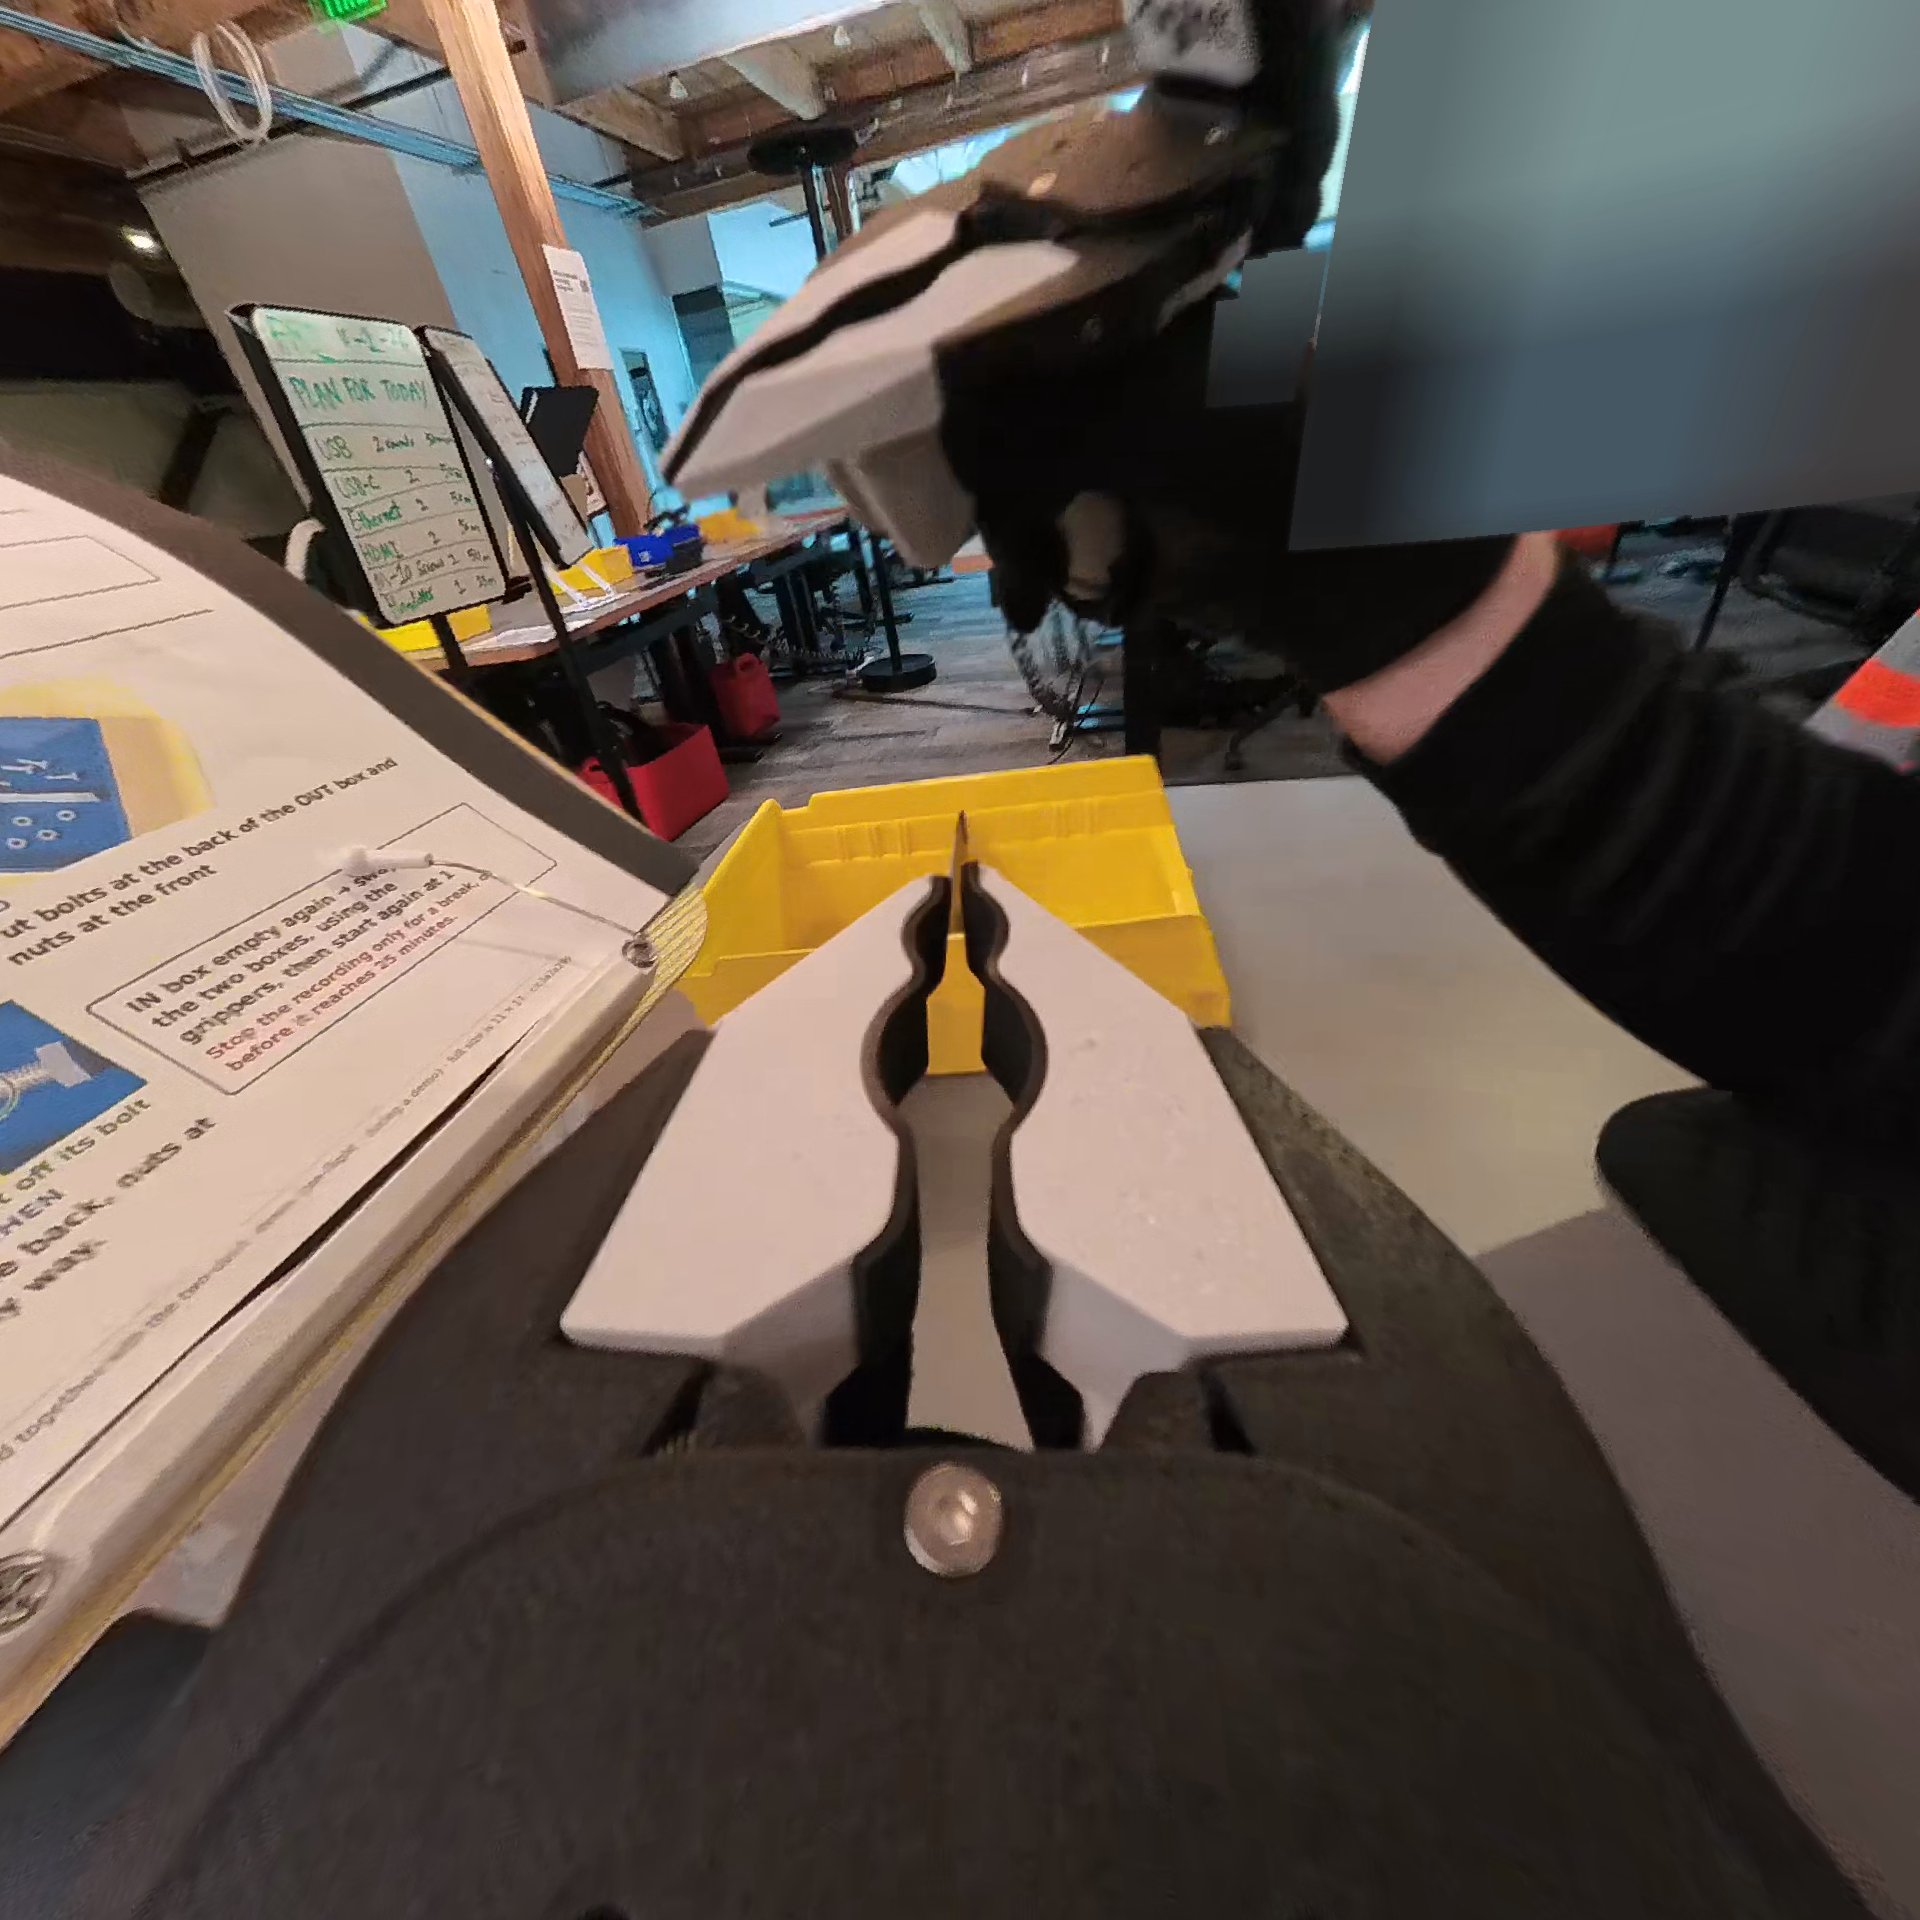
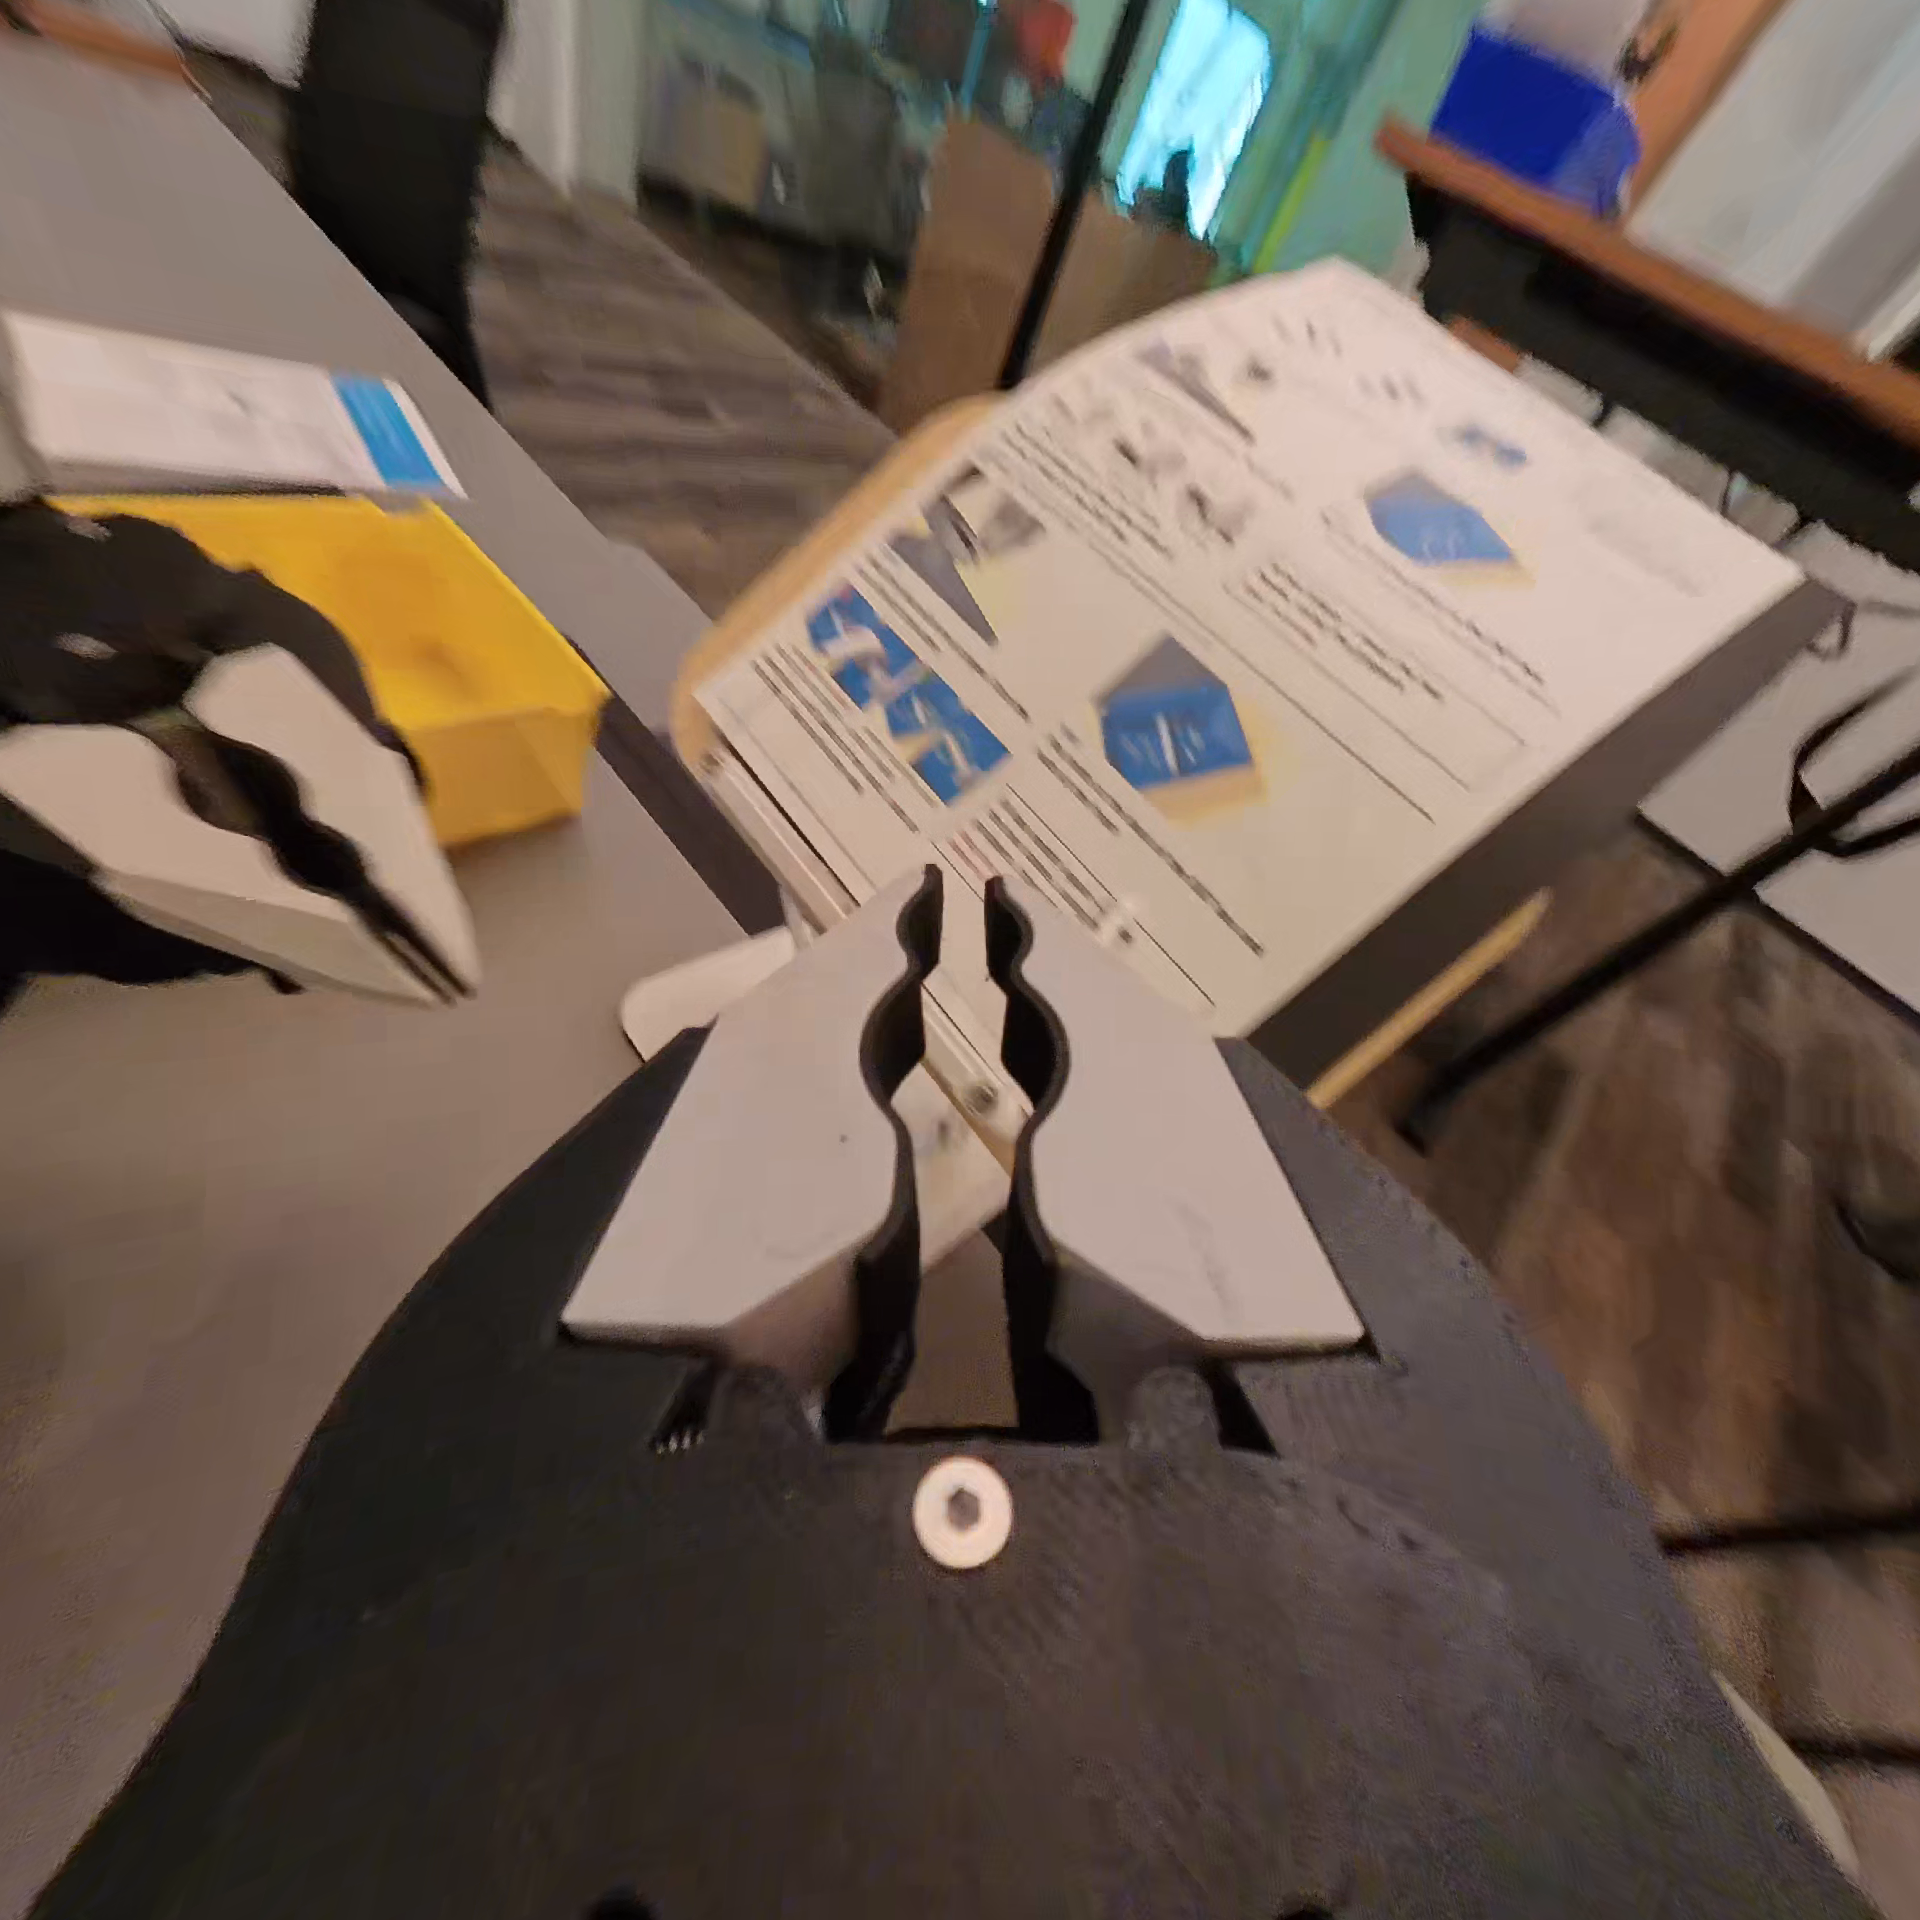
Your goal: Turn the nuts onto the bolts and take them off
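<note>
On the far left of the left wrist view, a printed instruction sheet (image 1: 260,935) stands tilted on a stand, its lower corner just beside a yellow bin (image 1: 997,914) that sits on the grey table (image 1: 1403,997). The left gripper (image 1: 958,883) points straight at that bin, its 2 pale fingers (image 1: 758,1143) pressed nearly together at the tips, with nothing seen between them. What the bin holds cannot be told; no nuts or bolts show in either view. Up and to the right, the right gripper (image 1: 686,457) hangs in the air in a black-gloved hand (image 1: 1091,499), its jaws nearly closed. From the right wrist view, the left gripper (image 2: 447,977) lies at the left beside the bin (image 2: 468,665), and the right gripper (image 2: 964,888) faces the blurred sheet (image 2: 1299,675), jaws slightly parted and empty.
</note>
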